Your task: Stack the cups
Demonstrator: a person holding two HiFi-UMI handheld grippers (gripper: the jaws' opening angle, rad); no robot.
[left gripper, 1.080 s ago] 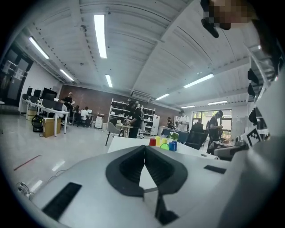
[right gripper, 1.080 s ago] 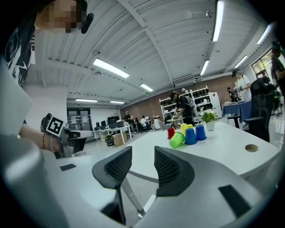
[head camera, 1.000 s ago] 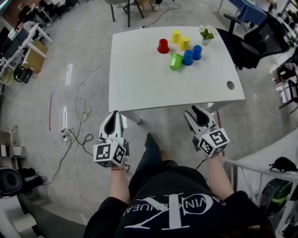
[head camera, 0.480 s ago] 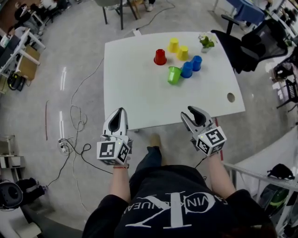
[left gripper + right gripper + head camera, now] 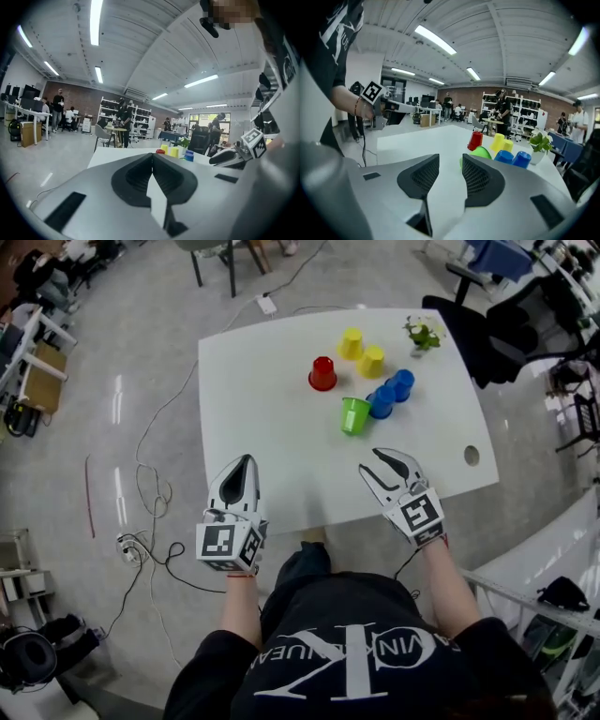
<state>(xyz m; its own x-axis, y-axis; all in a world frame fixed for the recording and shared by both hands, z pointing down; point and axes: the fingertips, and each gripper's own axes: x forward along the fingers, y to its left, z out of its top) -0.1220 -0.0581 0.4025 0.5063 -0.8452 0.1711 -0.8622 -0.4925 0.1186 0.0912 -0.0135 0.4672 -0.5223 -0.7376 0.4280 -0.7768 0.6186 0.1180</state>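
Head view had the right gripper [image 5: 378,463], jaws apart and empty, nearer the green cup [image 5: 354,415], which sat at its 11 o'clock on the white table [image 5: 262,399]; left gripper [image 5: 242,465] closed, empty, farther off.

Head cam: on the person's head, aimed steeply down from well above, whole table [image 5: 262,381] and both grippers in shot. Left gripper [image 5: 244,459] cam: sits low behind its own jaws, looks near level across the tabletop, cups [image 5: 372,361] far off. Right gripper [image 5: 368,459] cam: same mount, cups nearer. All three share table and cups; each gripper cam catches the other gripper at its frame edge.
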